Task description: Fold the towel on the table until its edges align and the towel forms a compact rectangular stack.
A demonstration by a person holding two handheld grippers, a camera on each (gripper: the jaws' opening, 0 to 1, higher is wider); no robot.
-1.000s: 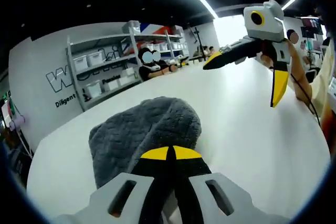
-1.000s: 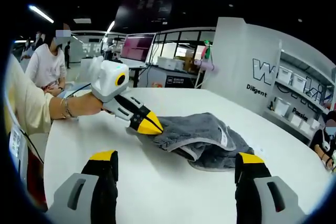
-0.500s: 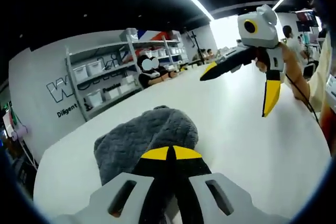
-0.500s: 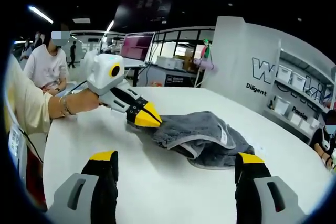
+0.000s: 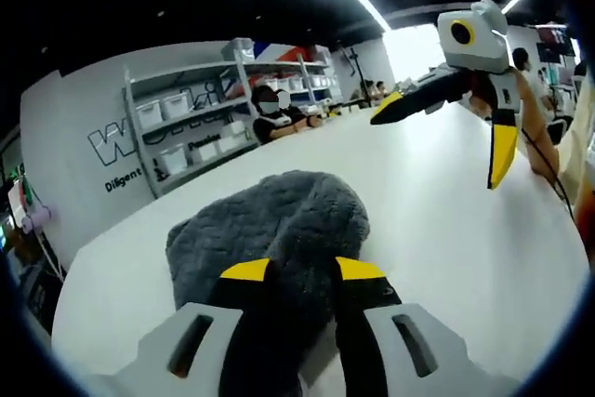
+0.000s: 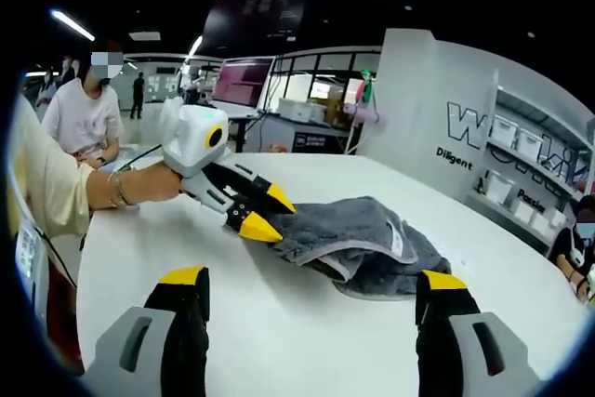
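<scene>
A grey towel (image 5: 270, 220) lies crumpled in a thick, loosely folded heap on the white table (image 5: 437, 230). My left gripper (image 5: 302, 271) is open, its yellow tips apart at the towel's near edge. From the right gripper view, the towel (image 6: 363, 234) shows a lighter hem and a small label, and the left gripper (image 6: 268, 214) stands open at the towel's left end, held by a hand (image 6: 125, 188). My right gripper (image 6: 312, 278) is open wide above bare table (image 6: 279, 341), short of the towel. It also hangs open in the air as the right gripper (image 5: 437, 151).
Metal shelves with white bins (image 5: 177, 127) line the wall behind the table. People sit at the table's far end (image 5: 279, 113). Another person (image 6: 84, 109) sits to the left, near a monitor (image 6: 244, 84). White tabletop lies all around the towel.
My left gripper was shut on the towel's edge and has now opened, letting the edge go. The right gripper stays open and still.
</scene>
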